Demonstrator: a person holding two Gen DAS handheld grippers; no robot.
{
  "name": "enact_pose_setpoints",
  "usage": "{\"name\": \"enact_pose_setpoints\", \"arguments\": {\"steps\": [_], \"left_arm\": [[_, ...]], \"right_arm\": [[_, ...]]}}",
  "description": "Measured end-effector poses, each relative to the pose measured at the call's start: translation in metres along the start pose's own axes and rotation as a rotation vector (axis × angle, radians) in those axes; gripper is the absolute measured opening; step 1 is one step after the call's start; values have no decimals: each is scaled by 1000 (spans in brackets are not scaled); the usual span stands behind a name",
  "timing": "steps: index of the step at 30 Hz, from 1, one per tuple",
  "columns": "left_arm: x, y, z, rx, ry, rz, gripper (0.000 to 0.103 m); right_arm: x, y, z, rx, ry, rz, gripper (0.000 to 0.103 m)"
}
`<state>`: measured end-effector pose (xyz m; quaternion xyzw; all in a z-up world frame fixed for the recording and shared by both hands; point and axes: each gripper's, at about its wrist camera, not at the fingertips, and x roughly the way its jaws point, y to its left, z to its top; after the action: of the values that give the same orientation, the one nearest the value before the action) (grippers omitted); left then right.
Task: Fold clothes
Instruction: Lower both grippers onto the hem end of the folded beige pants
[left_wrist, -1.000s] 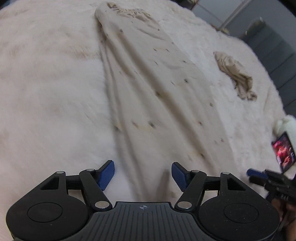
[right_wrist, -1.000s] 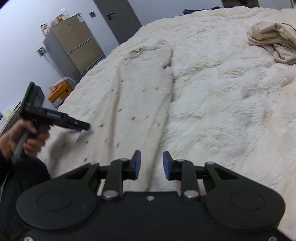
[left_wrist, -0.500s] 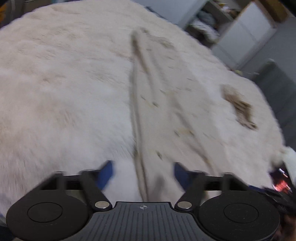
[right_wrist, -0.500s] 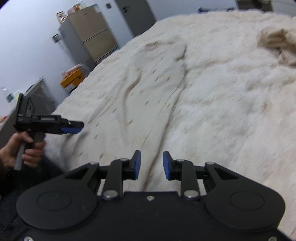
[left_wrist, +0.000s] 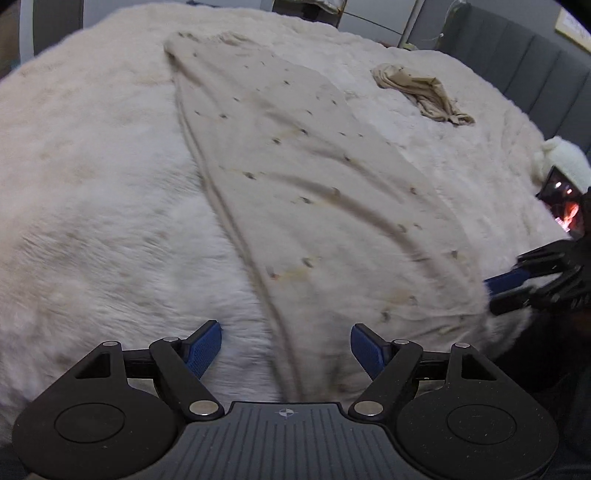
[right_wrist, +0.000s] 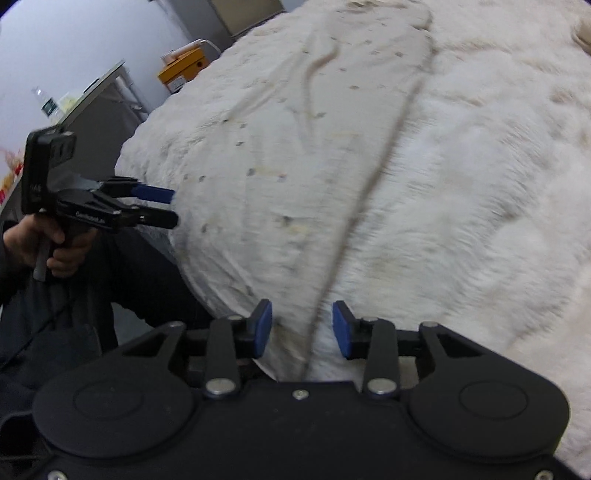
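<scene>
A long beige garment (left_wrist: 295, 177) with small dark specks lies lengthwise on the fluffy white bed cover (left_wrist: 92, 206). My left gripper (left_wrist: 286, 349) stands open over the near hem, with the garment's left edge running between its blue pads, untouched. The right wrist view shows this gripper (right_wrist: 166, 206) at the hem's left corner, held by a hand (right_wrist: 55, 243). My right gripper (right_wrist: 302, 328) has its jaws opening; the garment's (right_wrist: 314, 129) right edge passes between the pads without being pressed. From the left wrist view it (left_wrist: 495, 291) is at the hem's right corner.
A crumpled tan garment (left_wrist: 417, 92) lies far right on the bed. A lit phone screen (left_wrist: 561, 199) and a white plush thing (left_wrist: 565, 162) sit at the right edge, by a grey headboard (left_wrist: 535, 74). An orange box (right_wrist: 184, 70) and a desk (right_wrist: 99, 96) stand beside the bed.
Both grippers have come down to the near hem at the bed's edge. The right jaws have widened. The near end of the garment now lies spread wider.
</scene>
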<state>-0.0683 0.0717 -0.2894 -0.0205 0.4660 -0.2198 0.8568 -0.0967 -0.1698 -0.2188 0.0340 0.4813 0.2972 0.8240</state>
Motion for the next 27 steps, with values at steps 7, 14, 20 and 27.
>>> {"name": "enact_pose_setpoints", "arguments": {"steps": [7,14,20,27], "left_arm": [[14,-14,-2,6,1,9,72],[16,-18,-5,14,14,23,74],[21,-11,-9,-19,49,-8,74],[32,-2,-8,-67,83,-49,74]], "right_arm": [[6,18,-1,-87,6,-55,36],[12,16,1,-94,17,-48,37],[16,12,3,-83,34,-38,37],[23,9,5,-58,56,-27,40]]}}
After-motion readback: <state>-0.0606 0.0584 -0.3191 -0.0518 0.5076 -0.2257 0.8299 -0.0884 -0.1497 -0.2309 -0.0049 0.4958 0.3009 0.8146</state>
